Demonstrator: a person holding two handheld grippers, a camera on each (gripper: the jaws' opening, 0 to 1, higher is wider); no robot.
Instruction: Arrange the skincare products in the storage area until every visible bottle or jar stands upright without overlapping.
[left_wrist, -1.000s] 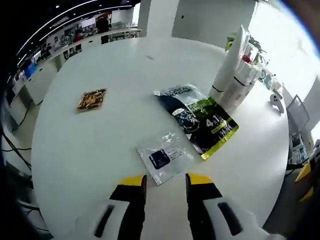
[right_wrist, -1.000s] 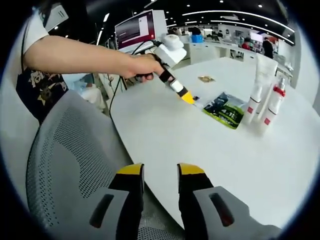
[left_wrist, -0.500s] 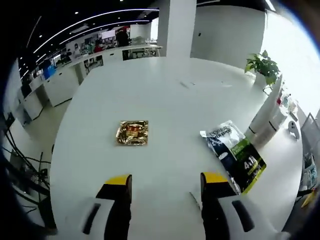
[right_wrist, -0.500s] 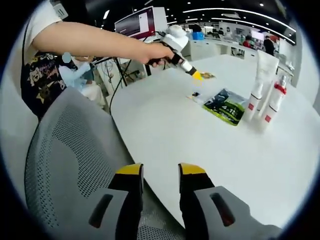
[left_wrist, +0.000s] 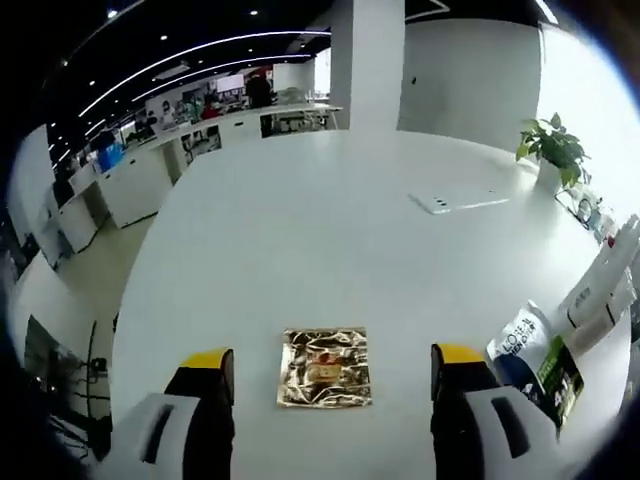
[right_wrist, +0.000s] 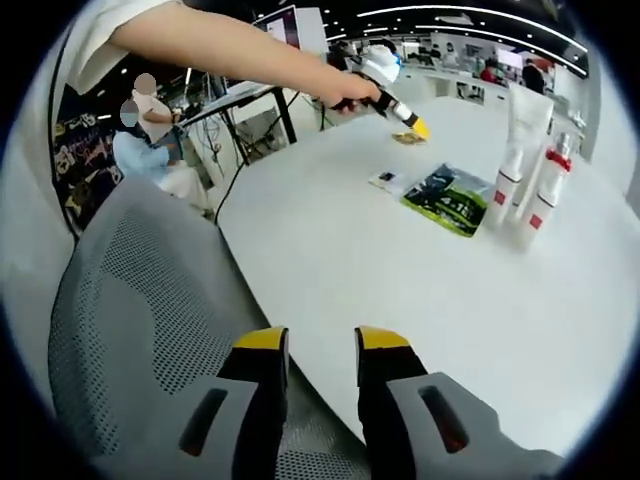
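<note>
Our left gripper (left_wrist: 325, 375), jaws wide, straddles the gold foil sachet (left_wrist: 324, 367) at 6 o'clock on the tabletop (left_wrist: 330, 230). Right gripper (right_wrist: 310, 345), jaws narrow & empty. Risk: thin sachet slides on closing.

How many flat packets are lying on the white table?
3: a gold packet between the left gripper's open jaws, a dark green packet beside the upright tubes, and a small clear one next to it. Others may be hidden.
</note>
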